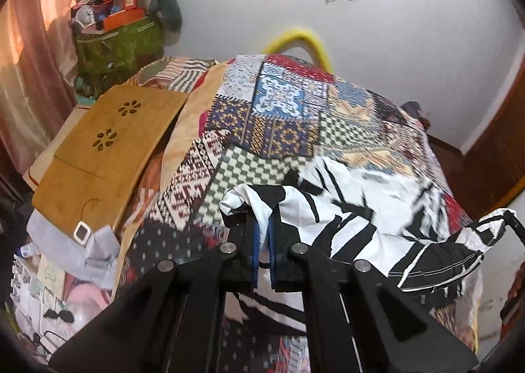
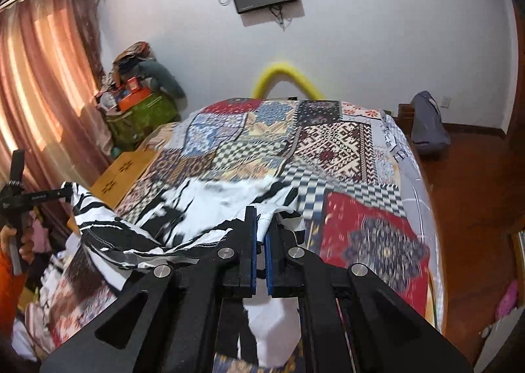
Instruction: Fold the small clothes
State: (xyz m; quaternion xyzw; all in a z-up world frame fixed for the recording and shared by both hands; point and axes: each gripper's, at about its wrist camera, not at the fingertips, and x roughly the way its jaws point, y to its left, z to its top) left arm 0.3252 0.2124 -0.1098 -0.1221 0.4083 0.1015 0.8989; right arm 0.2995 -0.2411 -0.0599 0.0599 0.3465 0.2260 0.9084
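A black-and-white patterned garment (image 1: pixel 354 208) is stretched between my two grippers above the patchwork bedspread (image 1: pixel 262 117). My left gripper (image 1: pixel 262 225) is shut on one corner of it. My right gripper (image 2: pixel 261 228) is shut on the other corner of the garment (image 2: pixel 210 199). The far part of the cloth lies on the bed; the near part hangs below the jaws. The right gripper's tip shows at the right edge of the left wrist view (image 1: pixel 515 222), and the left gripper shows at the left of the right wrist view (image 2: pixel 49 197).
A wooden lap desk (image 1: pixel 108 146) lies on the bed's left side. Clutter and papers (image 1: pixel 49 291) lie at lower left. A green bag of things (image 2: pixel 141 113) stands by the pink curtain (image 2: pixel 42 84). A yellow foam tube (image 2: pixel 285 77) arcs behind the bed. Wooden floor (image 2: pixel 466 195) runs along the right.
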